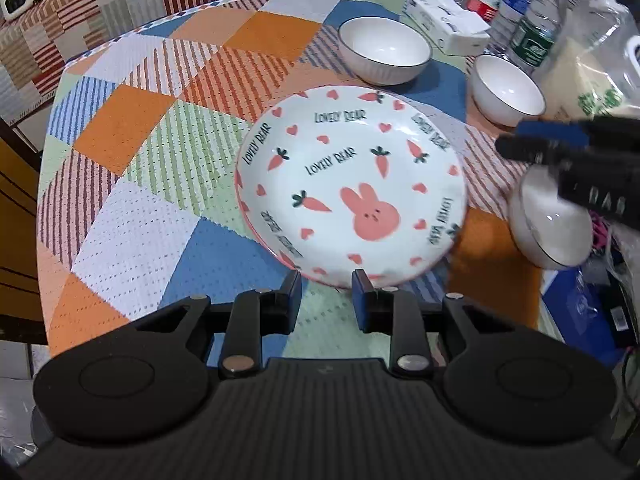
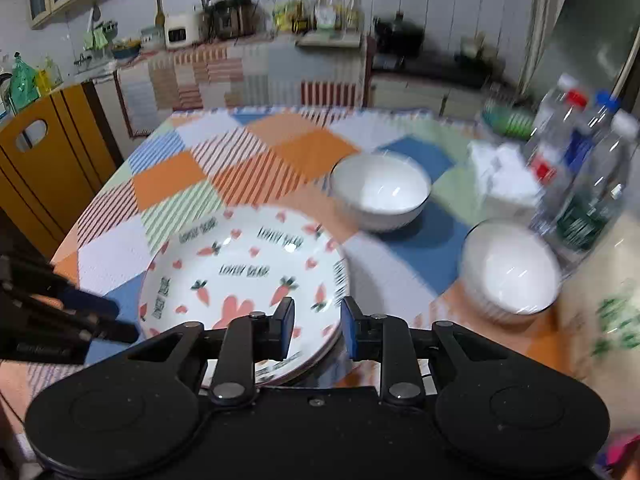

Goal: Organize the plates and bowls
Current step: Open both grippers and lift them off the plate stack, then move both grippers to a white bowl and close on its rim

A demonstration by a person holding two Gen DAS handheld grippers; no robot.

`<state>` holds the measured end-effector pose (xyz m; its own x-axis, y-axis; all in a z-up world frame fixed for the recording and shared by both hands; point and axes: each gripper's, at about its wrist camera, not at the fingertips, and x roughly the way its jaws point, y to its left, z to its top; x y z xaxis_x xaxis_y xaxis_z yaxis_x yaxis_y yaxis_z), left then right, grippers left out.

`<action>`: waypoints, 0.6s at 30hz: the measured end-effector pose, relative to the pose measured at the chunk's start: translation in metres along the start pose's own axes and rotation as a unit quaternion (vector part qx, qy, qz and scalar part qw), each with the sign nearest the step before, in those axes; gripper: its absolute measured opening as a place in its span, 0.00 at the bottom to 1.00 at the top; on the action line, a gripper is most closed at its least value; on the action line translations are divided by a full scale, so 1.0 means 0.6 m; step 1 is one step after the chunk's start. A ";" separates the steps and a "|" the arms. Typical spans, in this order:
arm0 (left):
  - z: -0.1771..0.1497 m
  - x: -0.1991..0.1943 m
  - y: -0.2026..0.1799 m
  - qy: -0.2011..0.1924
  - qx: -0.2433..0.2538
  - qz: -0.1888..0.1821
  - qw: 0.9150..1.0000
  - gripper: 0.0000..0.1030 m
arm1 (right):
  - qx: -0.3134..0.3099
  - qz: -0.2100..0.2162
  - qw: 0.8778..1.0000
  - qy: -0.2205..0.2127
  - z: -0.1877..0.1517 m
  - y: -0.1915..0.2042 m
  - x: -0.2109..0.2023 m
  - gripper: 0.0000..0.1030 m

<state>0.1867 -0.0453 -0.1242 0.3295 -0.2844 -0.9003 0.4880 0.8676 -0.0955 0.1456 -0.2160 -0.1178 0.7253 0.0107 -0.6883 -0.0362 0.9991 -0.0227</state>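
A round table (image 1: 132, 208) covered by a patchwork cloth in orange, blue, green and white is seen from above by two handheld grippers. A stack of plates (image 1: 352, 184), printed with carrots, hearts and a pink rabbit, lies near the middle of the table. The left gripper (image 1: 326, 294) is held just at the stack's near rim, its jaws slightly parted with nothing between them. The right gripper (image 2: 314, 328) is seen above the stack's right edge, jaws likewise narrowly open and empty. Three white bowls are set to the right: one (image 1: 384, 50) behind the plates, one (image 1: 506, 90) beside water bottles (image 1: 524, 16), and one (image 1: 550, 224) near the table edge.
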 end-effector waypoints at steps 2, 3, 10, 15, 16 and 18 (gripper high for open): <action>-0.007 -0.013 -0.011 -0.001 0.004 -0.001 1.000 0.26 | -0.002 0.000 1.000 -0.012 0.001 -0.009 -0.020 0.31; -0.011 -0.018 -0.016 0.001 0.005 -0.001 1.000 0.30 | -0.002 0.003 1.000 -0.014 0.000 -0.013 -0.030 0.33; -0.025 -0.055 -0.046 -0.003 0.008 0.009 1.000 0.51 | -0.023 0.003 0.999 -0.022 -0.023 -0.020 -0.088 0.44; -0.032 -0.081 -0.065 -0.011 0.005 0.025 1.000 0.65 | -0.043 0.016 0.998 -0.032 -0.040 -0.021 -0.135 0.62; -0.033 -0.085 -0.070 -0.013 0.005 0.029 0.999 0.69 | -0.048 0.016 0.998 -0.033 -0.044 -0.020 -0.144 0.67; -0.034 -0.092 -0.081 -0.017 0.005 0.037 0.999 0.75 | -0.060 0.016 0.997 -0.038 -0.056 -0.022 -0.161 0.72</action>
<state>0.1282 -0.0632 -0.0786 0.3921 -0.2328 -0.8900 0.4695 0.8826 -0.0241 0.0527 -0.2314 -0.0756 0.7723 0.0494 -0.6333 -0.1379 0.9862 -0.0913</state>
